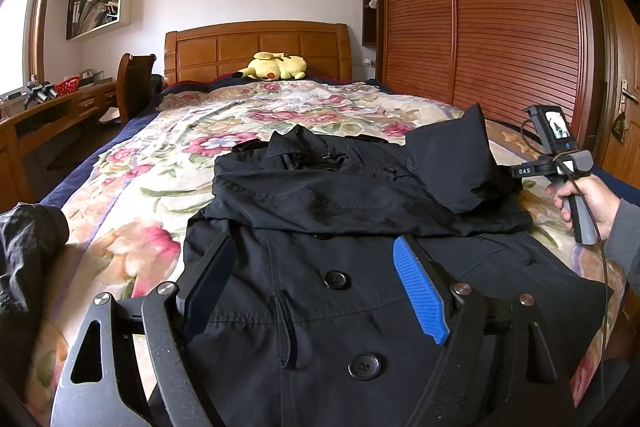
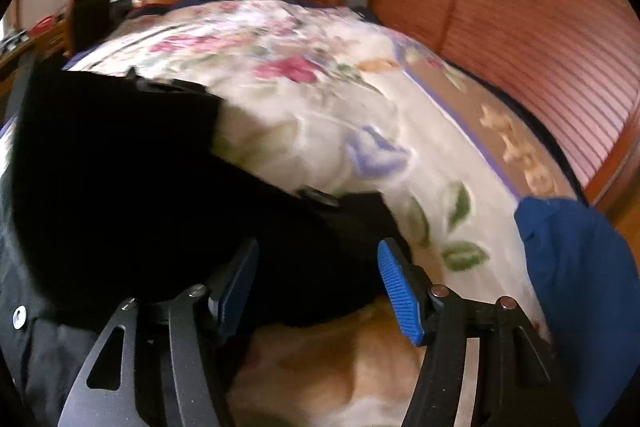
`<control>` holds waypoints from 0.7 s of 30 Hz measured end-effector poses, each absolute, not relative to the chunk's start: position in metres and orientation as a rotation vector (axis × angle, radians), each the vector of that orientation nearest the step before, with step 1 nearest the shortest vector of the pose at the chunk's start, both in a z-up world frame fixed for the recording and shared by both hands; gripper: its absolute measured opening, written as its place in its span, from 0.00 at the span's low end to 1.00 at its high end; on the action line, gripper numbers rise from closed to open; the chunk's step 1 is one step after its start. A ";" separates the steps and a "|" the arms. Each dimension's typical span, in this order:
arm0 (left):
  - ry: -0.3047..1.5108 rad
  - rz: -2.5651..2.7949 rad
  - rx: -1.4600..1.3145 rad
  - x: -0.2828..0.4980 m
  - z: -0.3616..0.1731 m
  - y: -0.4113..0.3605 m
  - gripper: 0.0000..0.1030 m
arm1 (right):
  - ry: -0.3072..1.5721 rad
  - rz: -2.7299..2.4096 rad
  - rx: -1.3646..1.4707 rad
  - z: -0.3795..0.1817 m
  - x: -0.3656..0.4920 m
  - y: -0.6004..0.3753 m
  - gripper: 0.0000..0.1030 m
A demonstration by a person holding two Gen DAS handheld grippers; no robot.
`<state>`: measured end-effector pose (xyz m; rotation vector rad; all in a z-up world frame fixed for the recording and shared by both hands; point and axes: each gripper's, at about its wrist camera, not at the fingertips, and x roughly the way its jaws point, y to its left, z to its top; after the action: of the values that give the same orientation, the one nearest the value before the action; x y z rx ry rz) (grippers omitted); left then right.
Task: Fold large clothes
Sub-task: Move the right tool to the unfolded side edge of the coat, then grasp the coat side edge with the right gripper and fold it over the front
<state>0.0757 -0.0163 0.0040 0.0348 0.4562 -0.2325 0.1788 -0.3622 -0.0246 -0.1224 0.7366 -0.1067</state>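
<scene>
A black button-front coat (image 1: 360, 227) lies on the floral bedspread (image 1: 168, 155), its sleeves folded across the chest. My left gripper (image 1: 316, 279) is open and hovers over the coat's front near the buttons, holding nothing. The right gripper's handle (image 1: 568, 167), held in a hand, is at the coat's right edge beside a raised fold of sleeve (image 1: 452, 163). In the right wrist view my right gripper (image 2: 320, 279) is open, with black coat fabric (image 2: 140, 179) lying between and beyond its fingers. The view is blurred.
A yellow plush toy (image 1: 276, 66) lies by the wooden headboard (image 1: 256, 47). A slatted wooden wardrobe (image 1: 500, 27) stands to the right. A desk and chair (image 1: 132, 87) stand to the left. A dark garment (image 1: 28, 239) lies at the left edge, a blue cloth (image 2: 580, 287) at the right.
</scene>
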 end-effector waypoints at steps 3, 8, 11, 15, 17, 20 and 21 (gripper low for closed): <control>0.457 -0.234 0.037 0.076 0.003 -0.016 0.80 | 0.767 -0.144 -0.094 -0.032 0.192 -0.374 0.65; 0.458 -0.235 0.041 0.076 0.003 -0.018 0.80 | 0.834 -0.165 -0.029 -0.044 0.202 -0.383 0.65; 0.461 -0.233 0.042 0.076 0.003 -0.018 0.80 | 0.874 -0.130 0.038 -0.053 0.207 -0.387 0.66; 0.462 -0.232 0.043 0.077 0.003 -0.020 0.80 | 0.874 -0.116 0.044 -0.053 0.207 -0.384 0.66; 0.463 -0.231 0.042 0.076 0.003 -0.019 0.80 | 0.875 -0.114 0.032 -0.054 0.206 -0.381 0.66; 0.463 -0.230 0.041 0.077 0.002 -0.021 0.80 | 0.875 -0.111 0.024 -0.056 0.206 -0.384 0.66; 0.463 -0.230 0.041 0.077 0.002 -0.021 0.80 | 0.874 -0.109 0.023 -0.059 0.207 -0.388 0.65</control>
<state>0.0771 -0.0208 0.0023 0.0413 0.4632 -0.2301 0.2067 -0.3879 -0.0589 0.0230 0.8740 -0.1090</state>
